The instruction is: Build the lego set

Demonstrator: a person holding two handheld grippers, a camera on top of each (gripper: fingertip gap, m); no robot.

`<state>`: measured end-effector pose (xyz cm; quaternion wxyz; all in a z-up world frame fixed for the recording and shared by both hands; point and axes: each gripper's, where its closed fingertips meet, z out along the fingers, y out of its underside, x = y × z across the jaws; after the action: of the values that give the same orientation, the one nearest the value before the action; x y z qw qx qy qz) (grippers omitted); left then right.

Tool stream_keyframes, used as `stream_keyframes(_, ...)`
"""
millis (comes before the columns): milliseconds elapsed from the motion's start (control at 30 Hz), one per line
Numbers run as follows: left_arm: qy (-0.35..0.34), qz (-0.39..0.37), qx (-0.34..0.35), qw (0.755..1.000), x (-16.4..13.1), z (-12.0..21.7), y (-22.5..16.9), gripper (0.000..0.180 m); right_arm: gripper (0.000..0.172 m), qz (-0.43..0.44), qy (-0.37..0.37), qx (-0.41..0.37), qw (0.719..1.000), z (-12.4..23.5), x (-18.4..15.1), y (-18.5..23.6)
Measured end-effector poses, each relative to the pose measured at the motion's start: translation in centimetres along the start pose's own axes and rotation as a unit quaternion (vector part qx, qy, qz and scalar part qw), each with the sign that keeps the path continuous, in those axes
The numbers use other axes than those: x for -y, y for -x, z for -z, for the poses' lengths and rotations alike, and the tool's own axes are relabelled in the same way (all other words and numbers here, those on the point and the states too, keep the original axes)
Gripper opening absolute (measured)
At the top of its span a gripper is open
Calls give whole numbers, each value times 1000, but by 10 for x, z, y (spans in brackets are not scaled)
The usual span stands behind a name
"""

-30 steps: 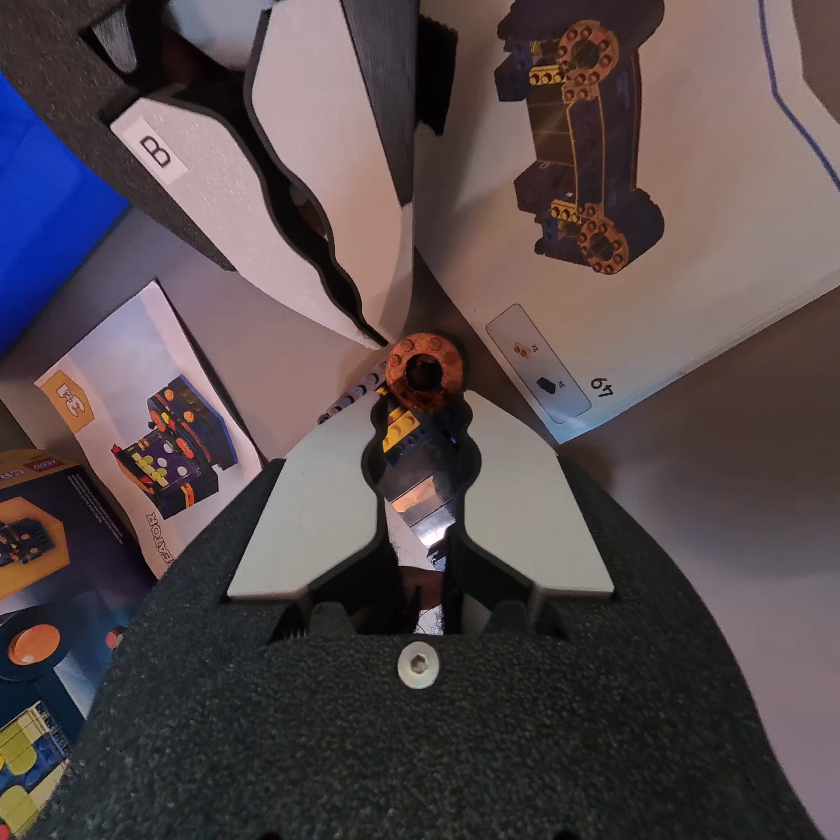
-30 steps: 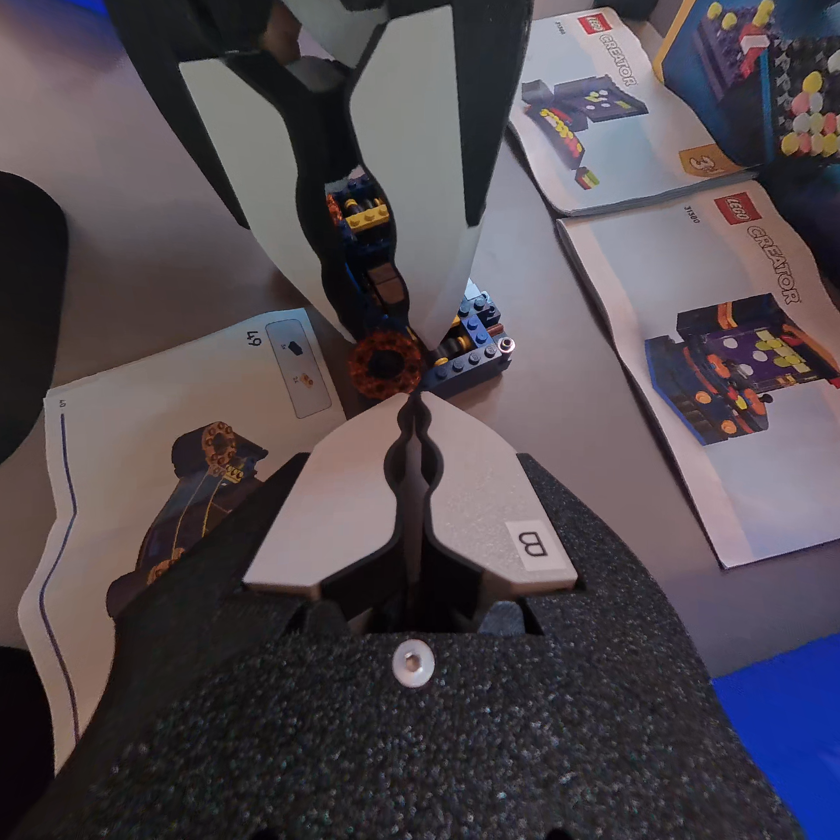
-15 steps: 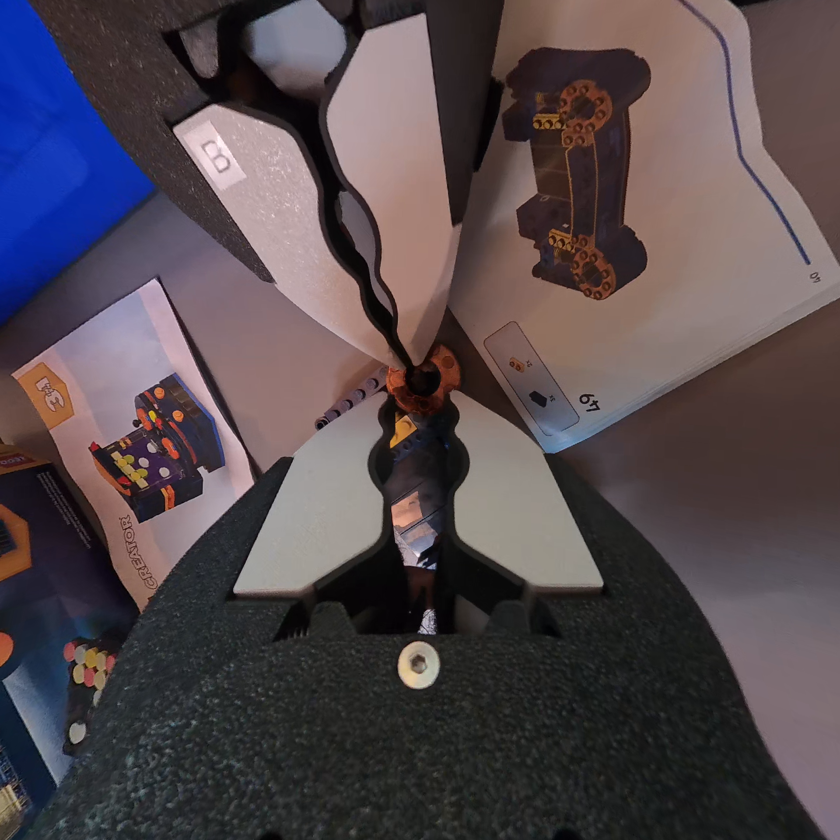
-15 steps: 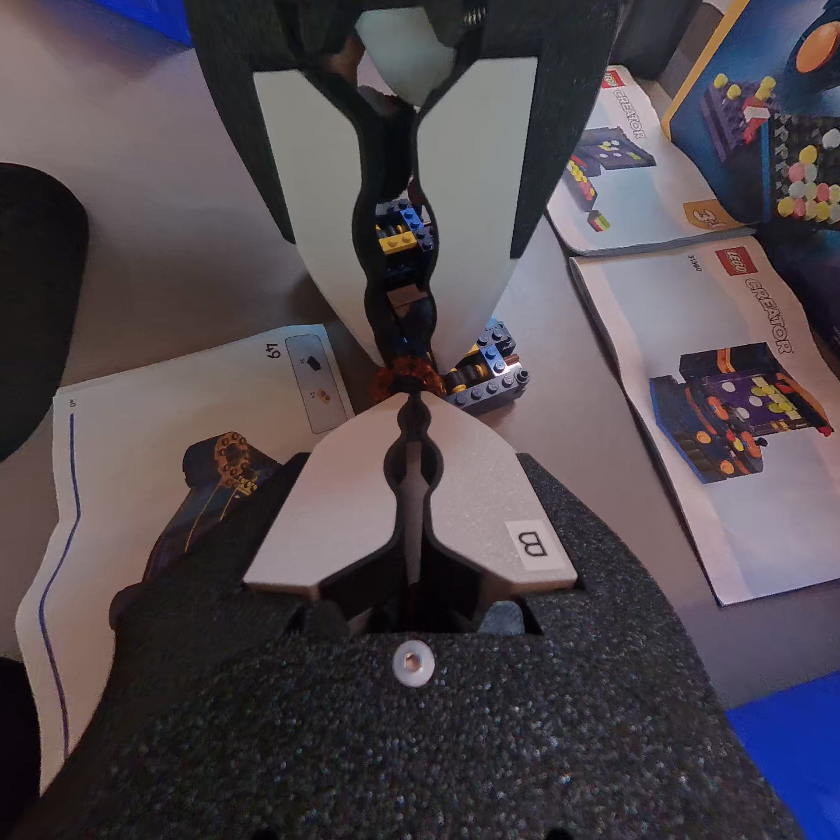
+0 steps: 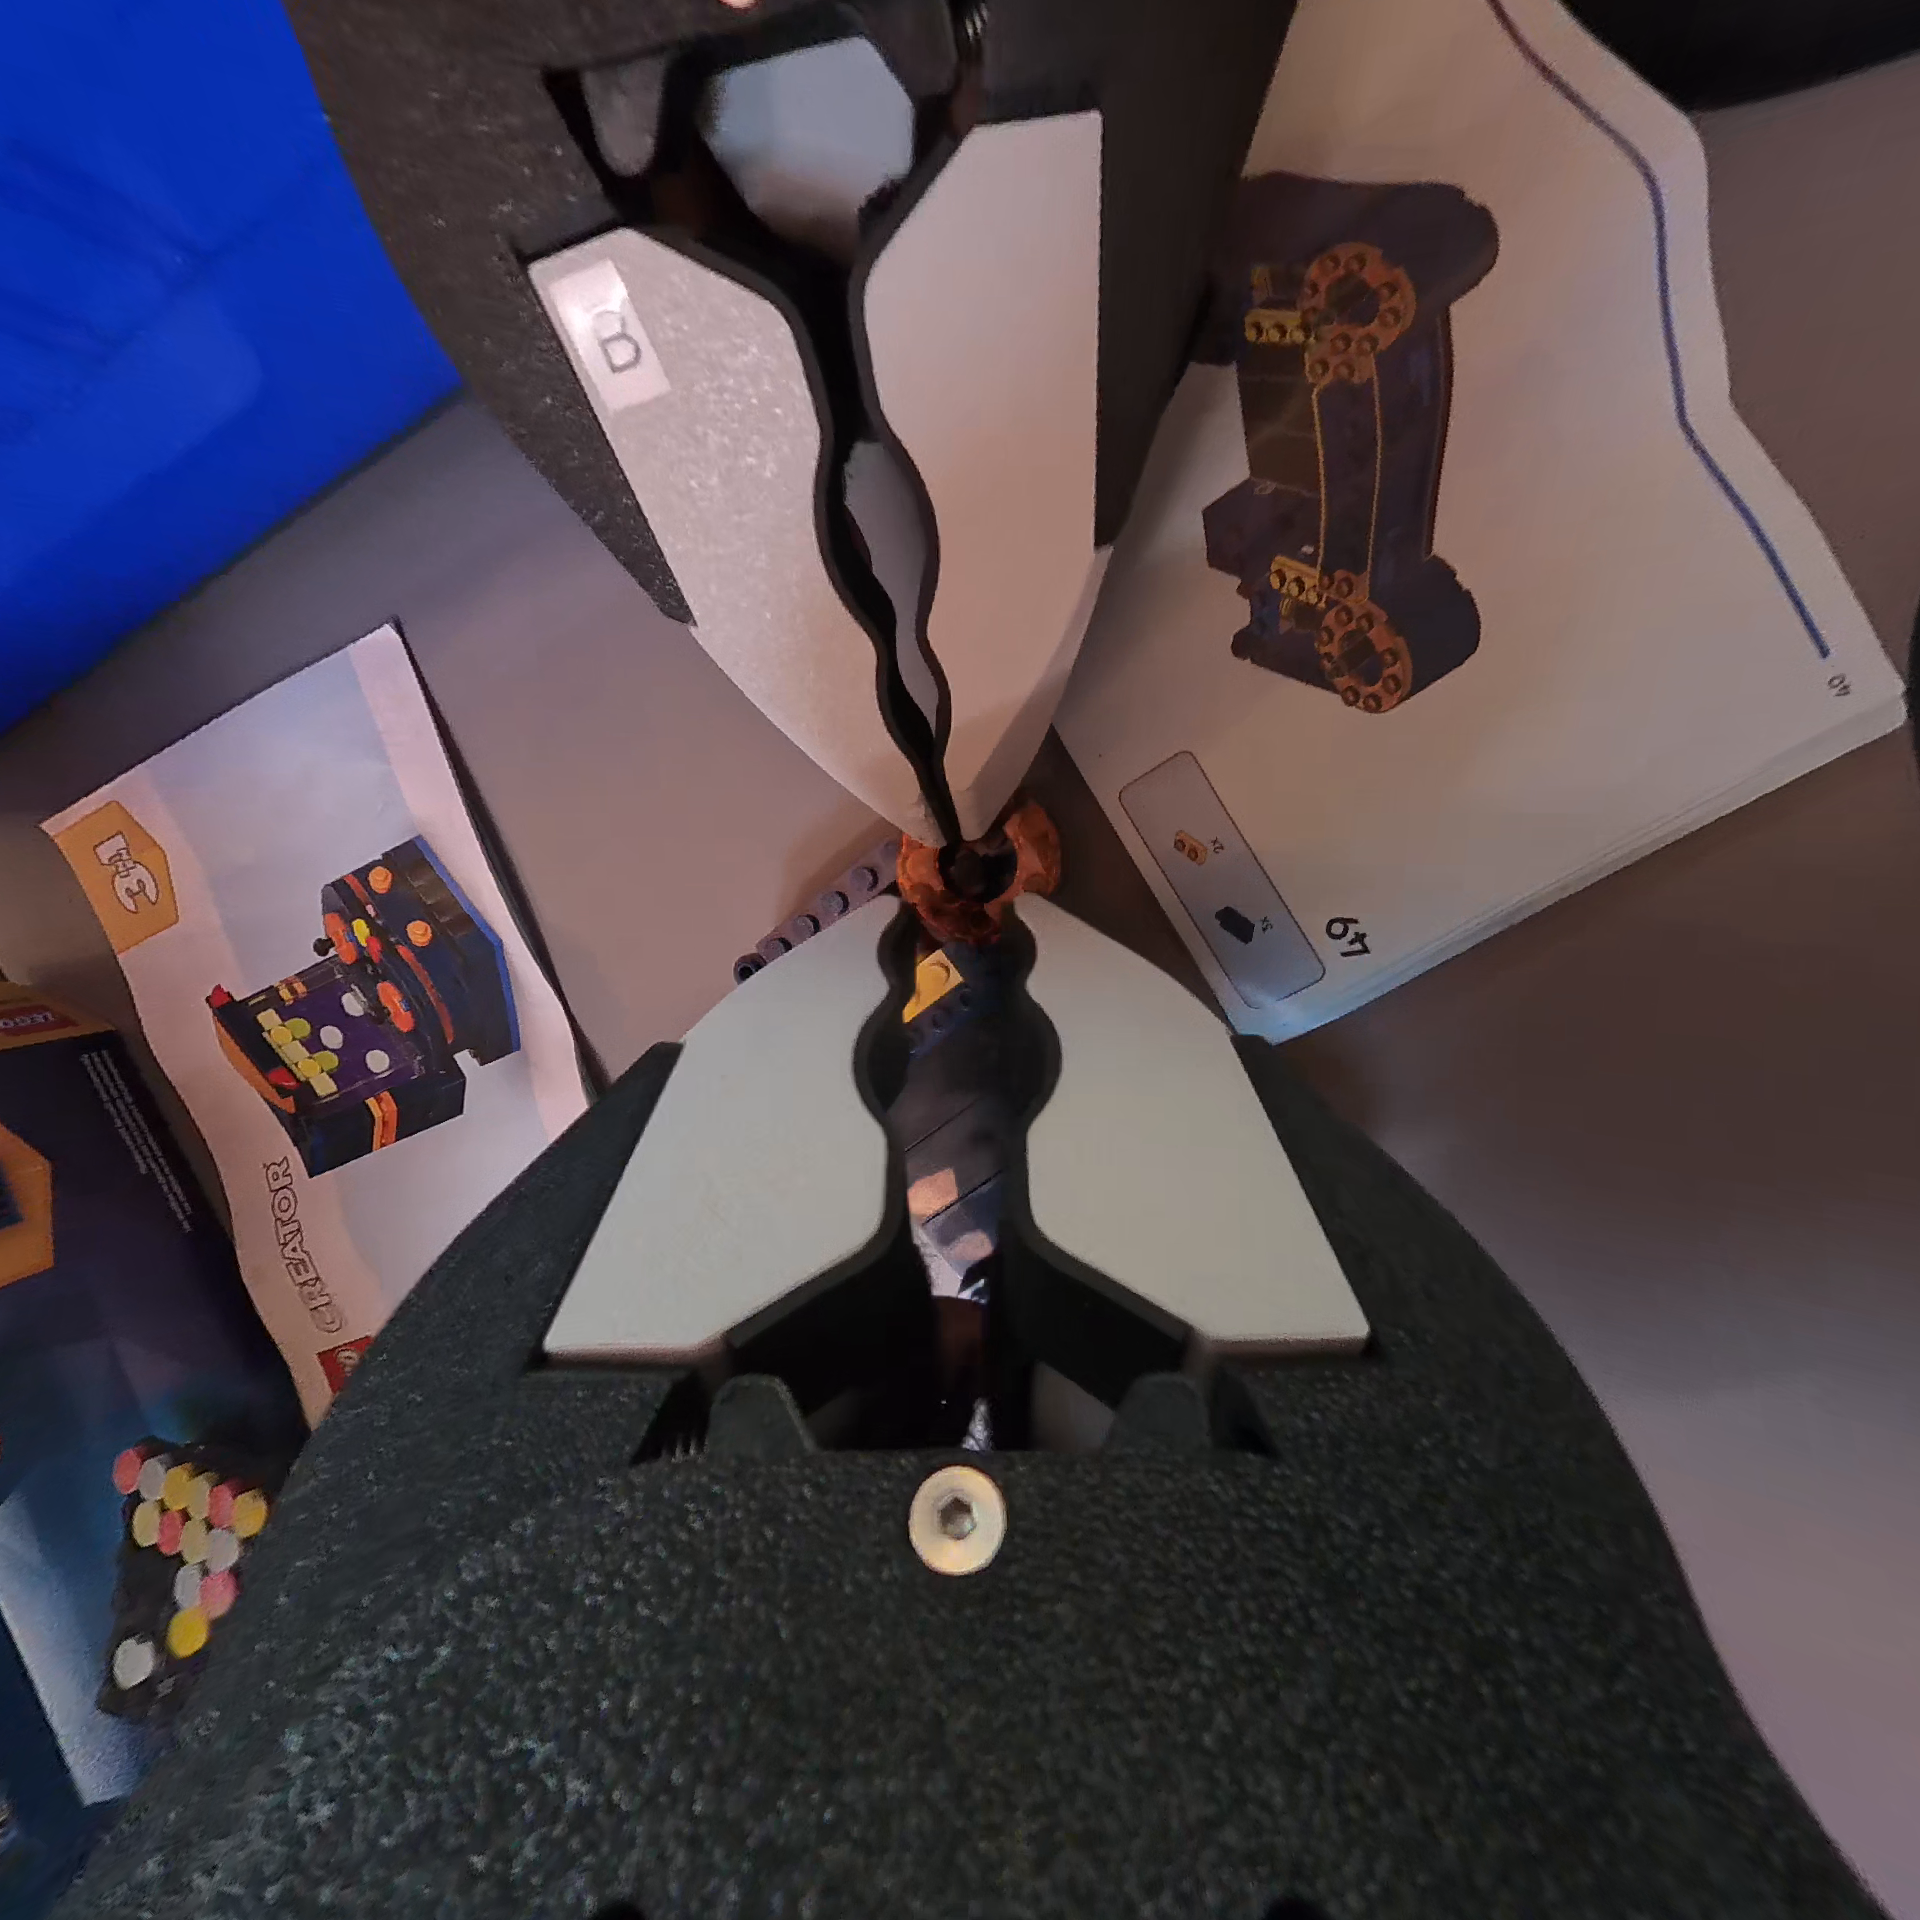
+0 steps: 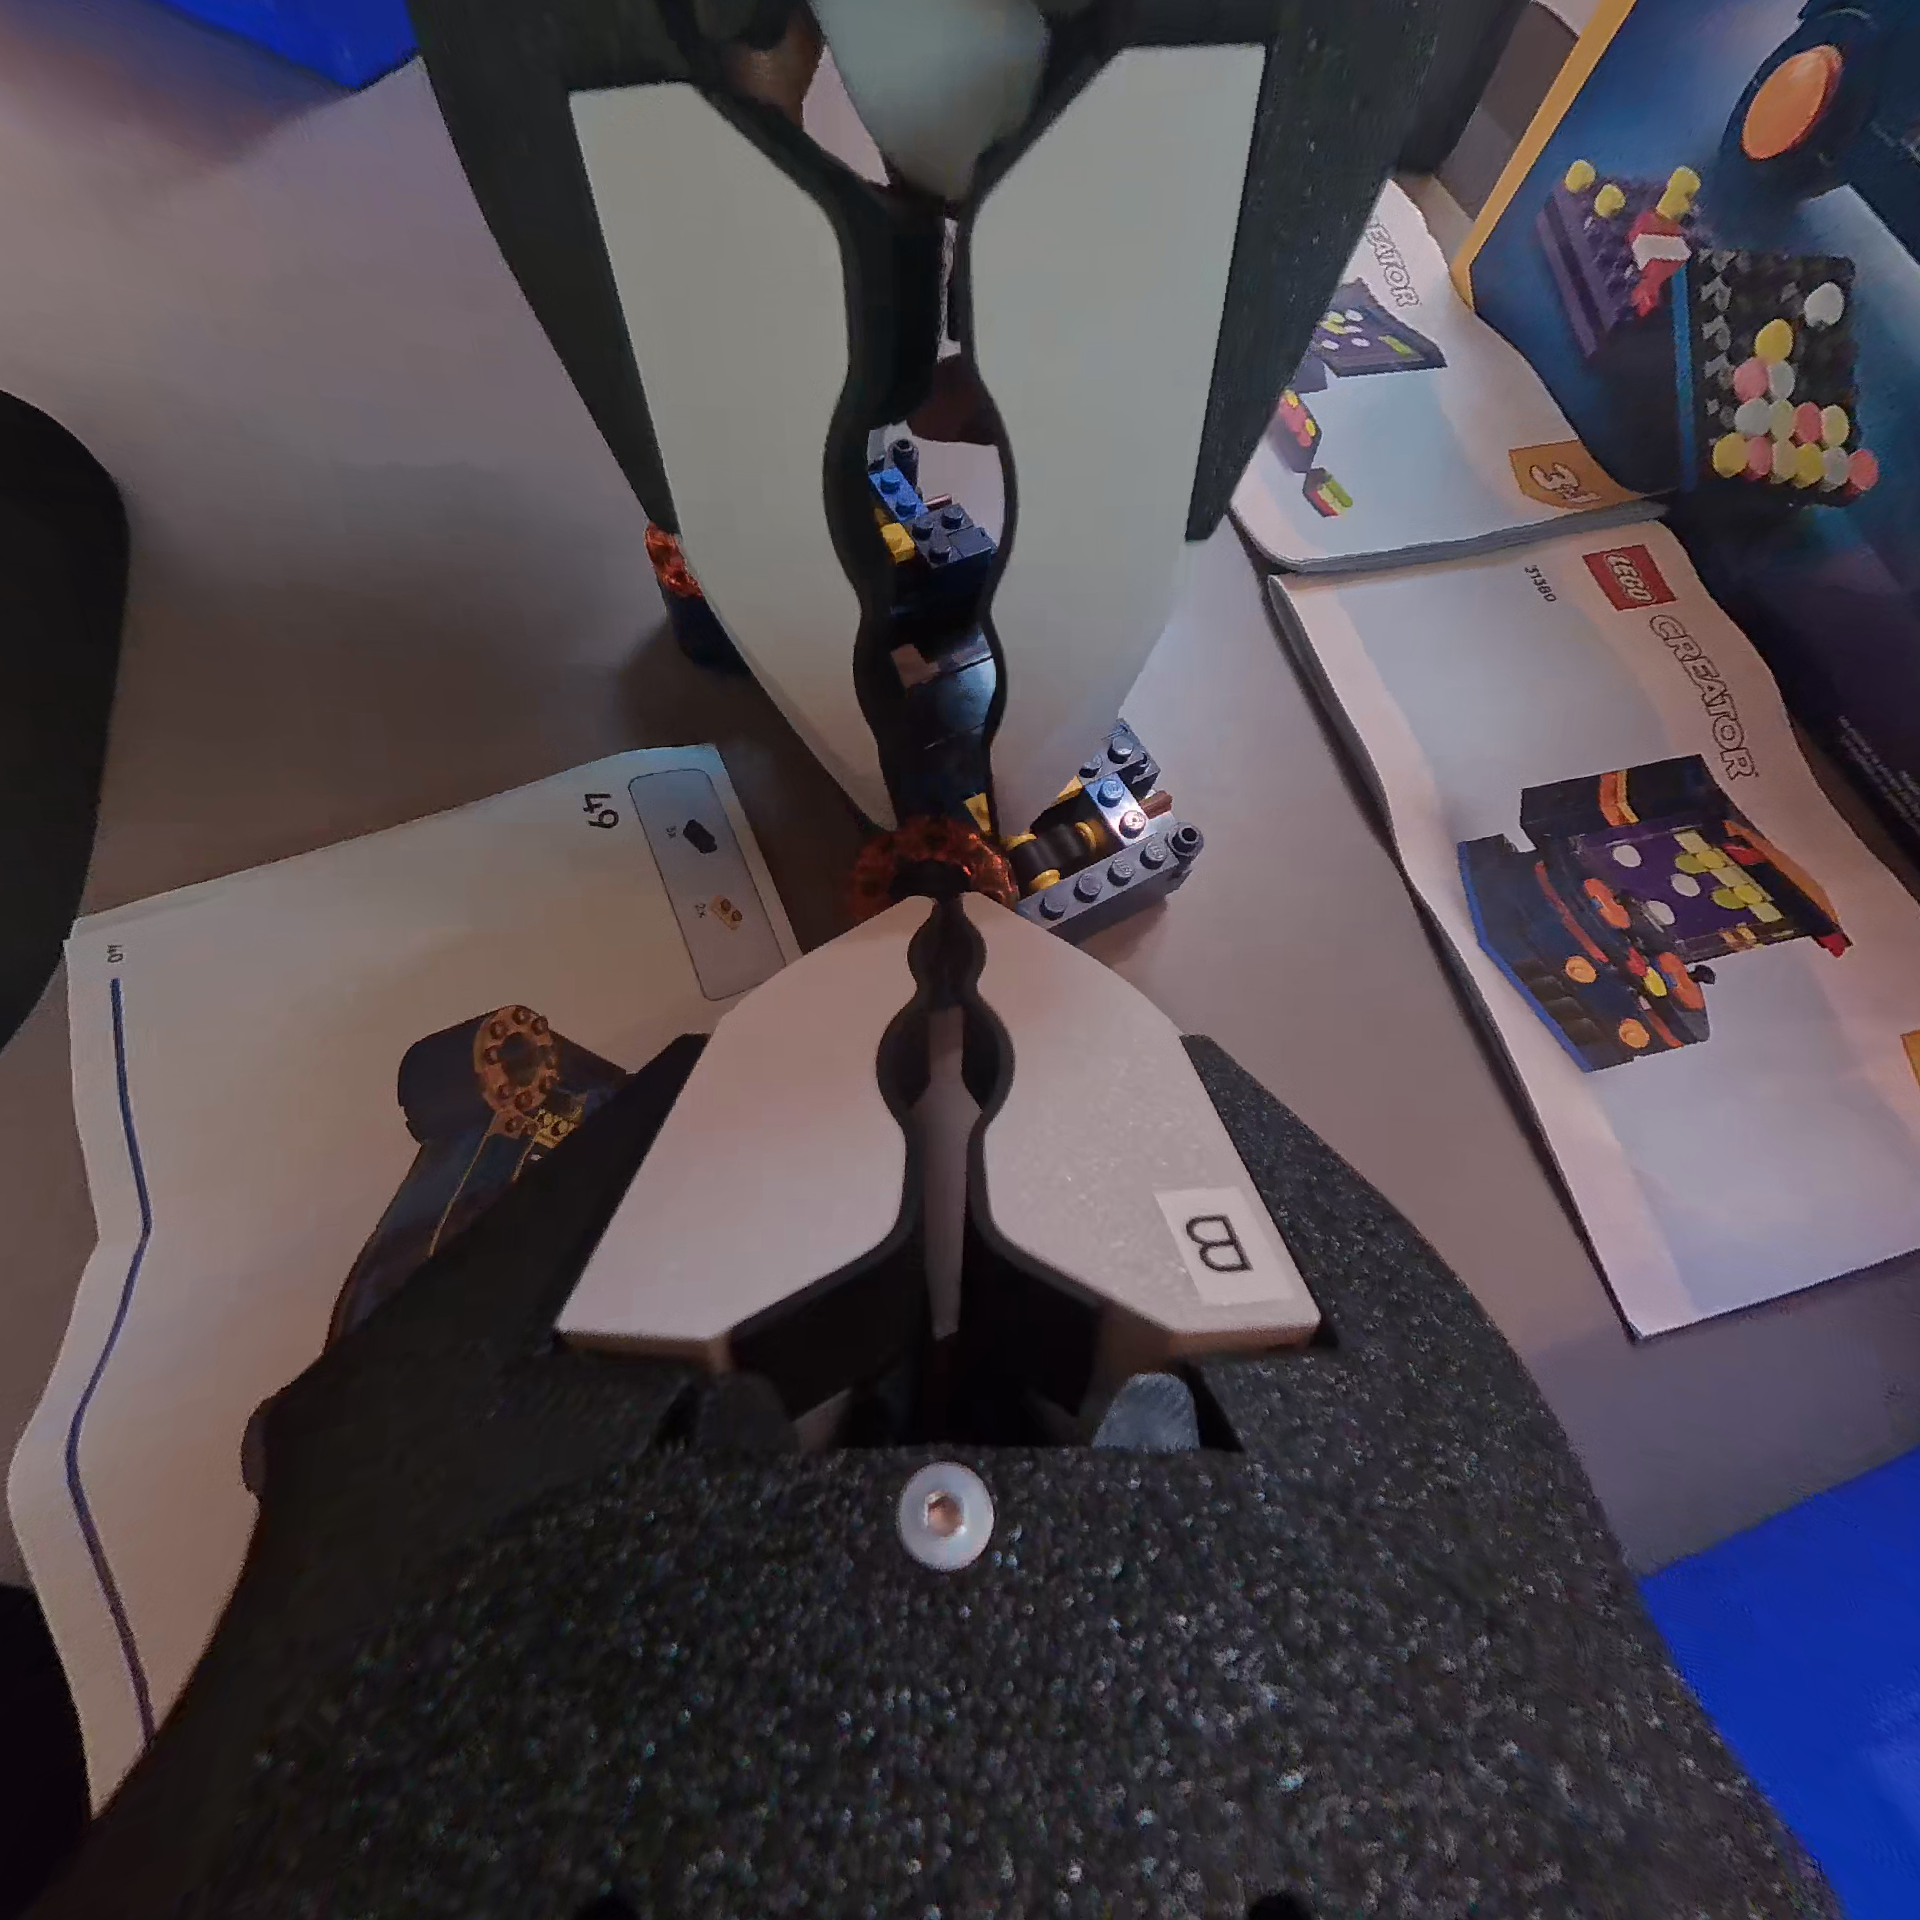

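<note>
My left gripper (image 5: 961, 925) is shut on a dark blue brick build (image 5: 951, 997) with a yellow plate, held low over the grey table (image 5: 1558, 1247). An orange studded ring (image 5: 920, 878) sits at the build's front end, just past my fingertips. My right gripper (image 6: 940, 909) is shut and its tips meet the ring (image 6: 883, 862) at its centre hole. In the right wrist view the left gripper (image 6: 935, 816) stands opposite, with the build (image 6: 935, 551) showing between its fingers. A grey-blue studded part of the build (image 6: 1112, 873) sticks out to the side.
An open instruction booklet (image 5: 1455, 727) lies under the right gripper. Two closed booklets (image 6: 1558, 935) and a dark blue toy box (image 6: 1714, 260) lie beside them. A bright blue surface (image 5: 156, 312) borders the table. My two grippers' fingertips are within a few centimetres of each other.
The left fingers have closed in tighter around the brick build. The shut right gripper has moved forward until its tips reach the orange ring's hole.
</note>
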<state>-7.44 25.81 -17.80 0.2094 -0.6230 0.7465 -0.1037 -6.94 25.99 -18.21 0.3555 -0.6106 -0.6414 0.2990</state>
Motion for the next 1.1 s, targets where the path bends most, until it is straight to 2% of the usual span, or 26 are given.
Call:
stream_keyframes(167,11,17,-8,1000,-6,-5,-1,2,0,-21,5,4,1000,0,0,0)
stream_keyframes(833,32,-7,31,999,-5,-7,4,2,0,20,-35,-49,998,1,0,-6)
stream_keyframes(1000,55,-12,33,998,-13,-5,3,6,0,14,-37,-47,998,1,0,-7)
stream_keyframes(1100,46,-4,33,998,-12,-4,3,8,0,22,-36,-56,998,3,0,-10)
